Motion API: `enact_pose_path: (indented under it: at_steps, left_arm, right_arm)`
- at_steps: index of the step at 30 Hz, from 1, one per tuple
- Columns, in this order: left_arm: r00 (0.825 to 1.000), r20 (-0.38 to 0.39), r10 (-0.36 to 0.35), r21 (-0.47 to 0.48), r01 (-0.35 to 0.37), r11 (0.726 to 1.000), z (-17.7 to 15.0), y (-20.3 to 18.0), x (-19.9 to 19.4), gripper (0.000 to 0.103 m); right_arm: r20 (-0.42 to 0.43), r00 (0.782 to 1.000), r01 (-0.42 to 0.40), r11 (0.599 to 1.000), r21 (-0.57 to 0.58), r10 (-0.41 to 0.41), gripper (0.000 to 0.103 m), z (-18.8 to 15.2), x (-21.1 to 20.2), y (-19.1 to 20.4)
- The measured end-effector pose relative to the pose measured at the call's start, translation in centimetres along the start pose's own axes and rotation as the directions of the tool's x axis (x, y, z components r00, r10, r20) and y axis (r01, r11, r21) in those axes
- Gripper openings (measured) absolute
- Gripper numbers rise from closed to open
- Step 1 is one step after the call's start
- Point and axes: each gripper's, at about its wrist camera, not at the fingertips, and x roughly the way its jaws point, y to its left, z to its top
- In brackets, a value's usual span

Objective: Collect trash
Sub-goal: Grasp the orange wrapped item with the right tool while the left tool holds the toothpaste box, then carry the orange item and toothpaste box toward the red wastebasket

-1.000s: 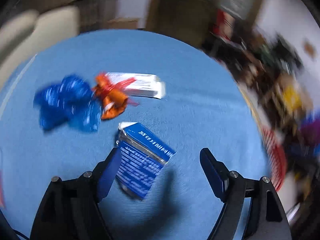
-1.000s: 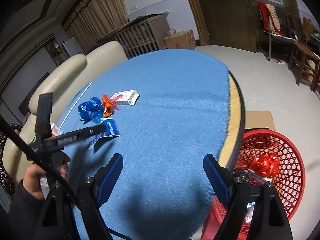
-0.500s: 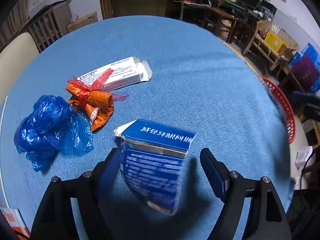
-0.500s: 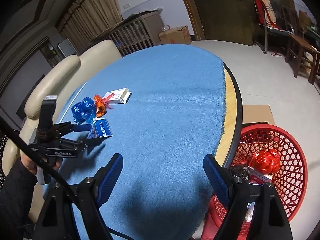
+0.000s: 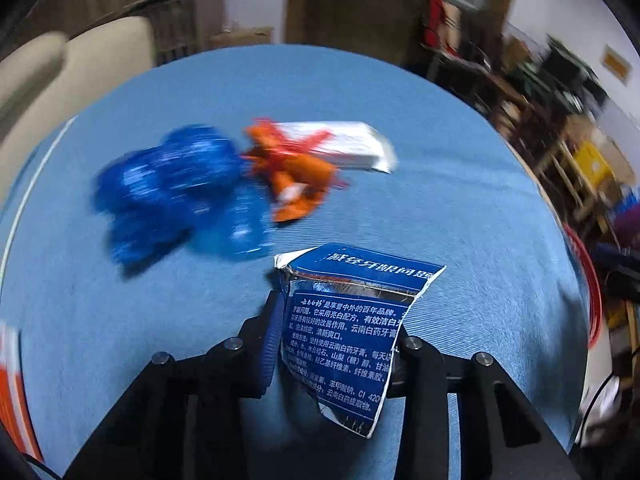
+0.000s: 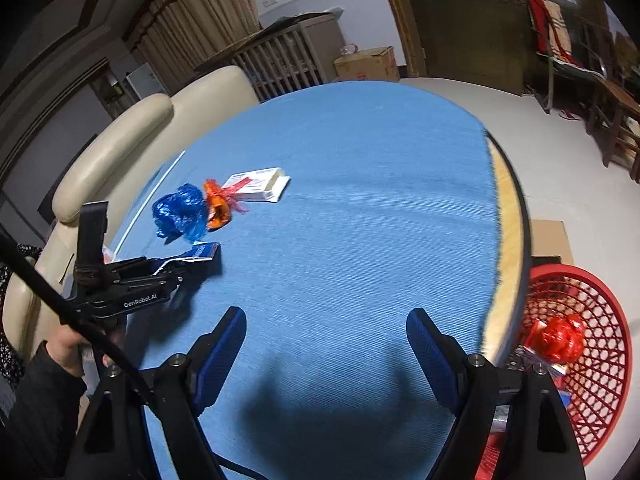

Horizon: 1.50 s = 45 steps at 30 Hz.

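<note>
My left gripper (image 5: 340, 320) is shut on a torn blue toothpaste box (image 5: 352, 328) just above the blue round table (image 5: 460, 208); it also shows in the right wrist view (image 6: 188, 264) with the box (image 6: 206, 251). Beyond it lie a crumpled blue plastic bag (image 5: 176, 188), an orange wrapper with red ribbon (image 5: 296, 176) and a white carton (image 5: 344, 148). These also show in the right wrist view: bag (image 6: 180, 210), wrapper (image 6: 218, 206), carton (image 6: 256, 184). My right gripper (image 6: 326, 344) is open and empty over the near table.
A red mesh basket (image 6: 600, 360) stands on the floor right of the table, holding a red bag (image 6: 560, 338) and other trash. A cream sofa (image 6: 120, 148) lies behind the table. An orange-white item (image 5: 12, 384) sits at the left edge.
My left gripper has closed on the blue toothpaste box, which lay between its open fingers before. The right gripper has shifted slightly.
</note>
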Motion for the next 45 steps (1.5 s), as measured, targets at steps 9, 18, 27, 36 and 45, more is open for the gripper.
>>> enact_pose_path:
  at_steps: [9, 18, 27, 36, 45]
  left_arm:
    - [0.987, 0.032, 0.158, -0.216, -0.147, 0.965, -4.8, 4.3, -4.7, 0.041]
    - [0.975, 0.041, 0.218, -0.348, -0.19, 0.918, -7.2, 4.4, -6.8, 0.041]
    - [0.975, 0.031, 0.221, -0.346, -0.197, 0.917, -7.6, 4.4, -6.5, 0.041]
    - [0.967, 0.032, 0.253, -0.335, -0.228, 0.914, -7.2, 1.9, -6.8, 0.041]
    - [0.952, 0.012, 0.307, -0.352, -0.284, 0.892, -7.7, -2.5, -7.8, 0.041]
  right_arm:
    - [-0.017, 0.998, -0.068, 0.995, -0.078, 0.067, 0.085, 2.9, 4.1, 5.1]
    - [-0.092, 0.989, -0.129, 0.987, -0.092, 0.12, 0.073, 9.1, 14.6, 11.9]
    - [-0.171, 0.983, -0.089, 0.988, -0.123, 0.067, 0.031, 10.3, 20.5, 14.4]
    - [-0.116, 0.99, -0.097, 0.983, -0.158, 0.079, 0.023, 7.2, 14.9, 12.5]
    - [-0.074, 0.988, -0.14, 0.985, -0.097, 0.133, 0.023, 1.2, 7.0, 8.5]
